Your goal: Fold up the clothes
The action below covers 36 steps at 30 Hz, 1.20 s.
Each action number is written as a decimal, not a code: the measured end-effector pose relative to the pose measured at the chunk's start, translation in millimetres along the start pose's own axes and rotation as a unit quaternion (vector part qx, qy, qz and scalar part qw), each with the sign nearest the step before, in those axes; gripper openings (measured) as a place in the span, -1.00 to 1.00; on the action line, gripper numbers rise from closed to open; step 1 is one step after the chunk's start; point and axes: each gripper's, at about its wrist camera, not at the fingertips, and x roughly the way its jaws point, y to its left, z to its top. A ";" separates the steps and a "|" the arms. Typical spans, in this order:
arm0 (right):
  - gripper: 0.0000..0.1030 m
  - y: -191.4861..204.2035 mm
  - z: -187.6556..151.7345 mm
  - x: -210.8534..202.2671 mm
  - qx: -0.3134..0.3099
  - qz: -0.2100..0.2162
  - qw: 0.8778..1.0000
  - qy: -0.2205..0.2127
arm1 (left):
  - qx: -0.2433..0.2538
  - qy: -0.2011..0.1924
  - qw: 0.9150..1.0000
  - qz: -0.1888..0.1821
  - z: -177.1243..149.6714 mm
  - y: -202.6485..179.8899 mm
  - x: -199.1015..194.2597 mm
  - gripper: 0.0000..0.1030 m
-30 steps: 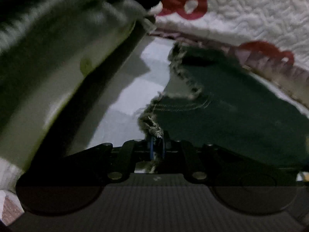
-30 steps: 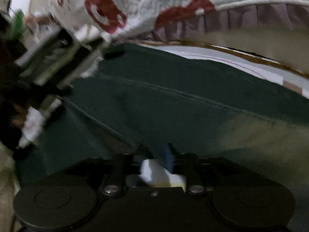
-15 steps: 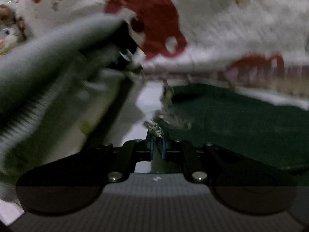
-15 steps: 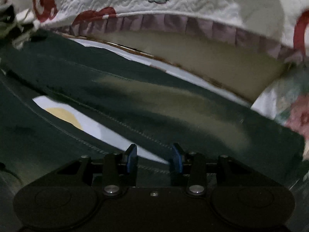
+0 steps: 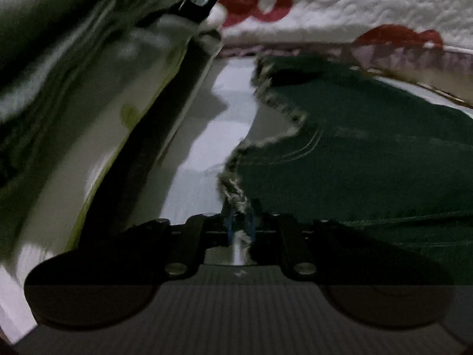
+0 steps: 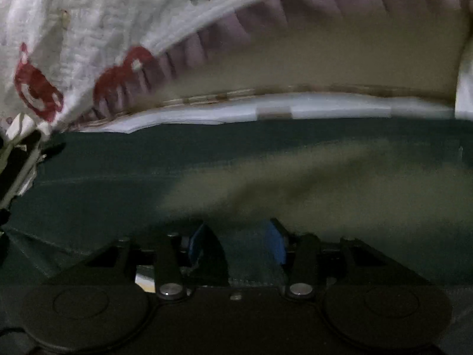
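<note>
Left gripper (image 5: 239,224) has its jaws opening, with the frayed hem (image 5: 233,189) of the dark green garment (image 5: 369,159) threaded between the blue pads (image 5: 229,226); a sliver of gap shows on the left side, so the hold looks close to slack. Right gripper (image 6: 238,238) also has its jaws opening, standing well apart, with a strip of the same green cloth (image 6: 251,254) lying between the pads (image 6: 278,244) and no pad seen pressing on it.

Immediately ahead of the left gripper, the ragged hem runs away from the jaws, with pale sheet (image 5: 224,118) bare to its left and the garment spread flat to its right. Ahead of the right gripper, the garment lies broad and level across the view, with a faded, lighter patch (image 6: 295,177) right of centre. Beyond both, a strip of the pale sheet shows (image 6: 295,109), then a white quilted cover with red prints (image 5: 369,6) and a pleated pink frill (image 6: 266,23).

Judgement: the step in hand appears to be letting go of a laid portion. To do it well, both sets of jaws should clear the cloth fully before any withdrawal, and each gripper should back straight out along its own line, low and slow. The frayed threads are the likely snag point on the left pads; a drag there would disturb the laid edge. Blur on the left side hides what stands there.
</note>
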 end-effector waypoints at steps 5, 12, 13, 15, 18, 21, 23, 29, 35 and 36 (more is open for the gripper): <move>0.10 27.6 -2.3 -2.7 -0.059 -0.013 0.998 0.007 | 0.101 -0.096 0.987 0.078 9.7 -23.2 -36.0 -0.09; 0.10 42.0 -0.1 0.5 -0.072 0.025 0.997 0.002 | 0.096 -0.140 0.985 -0.027 69.3 -51.9 2.5 0.19; 0.10 44.7 0.4 1.8 -0.076 0.029 0.997 0.002 | 0.126 -0.142 0.982 -0.006 78.4 -66.2 16.8 0.20; 0.10 43.9 0.1 1.0 -0.080 0.041 0.996 0.004 | 0.186 -0.150 0.970 0.038 93.8 -88.2 45.9 0.20; 0.06 30.4 1.9 -2.7 -0.077 0.037 0.996 0.000 | 0.231 -0.138 0.961 0.056 107.8 -96.1 78.2 0.20; 0.08 -6.3 -0.9 -13.3 -0.041 -0.015 0.999 -0.025 | 0.271 -0.114 0.954 0.061 115.4 -97.9 98.5 -0.68; 0.08 -35.9 -3.1 -16.3 -0.013 -0.037 0.999 -0.025 | 0.308 -0.098 0.944 0.058 116.7 -103.1 108.5 -1.00; 0.17 -83.2 -6.8 -15.9 -0.029 -0.075 0.996 -0.022 | 0.257 -0.131 0.952 0.104 158.9 -90.8 108.9 -1.00; 0.21 -82.5 -3.9 -10.8 -0.023 -0.083 0.996 -0.023 | 0.151 -0.069 0.986 0.001 177.9 -65.7 101.9 -0.83; 0.22 -82.8 -4.6 -10.8 -0.022 -0.084 0.996 -0.025 | 0.153 -0.061 0.986 -0.012 173.5 -67.8 99.2 -0.51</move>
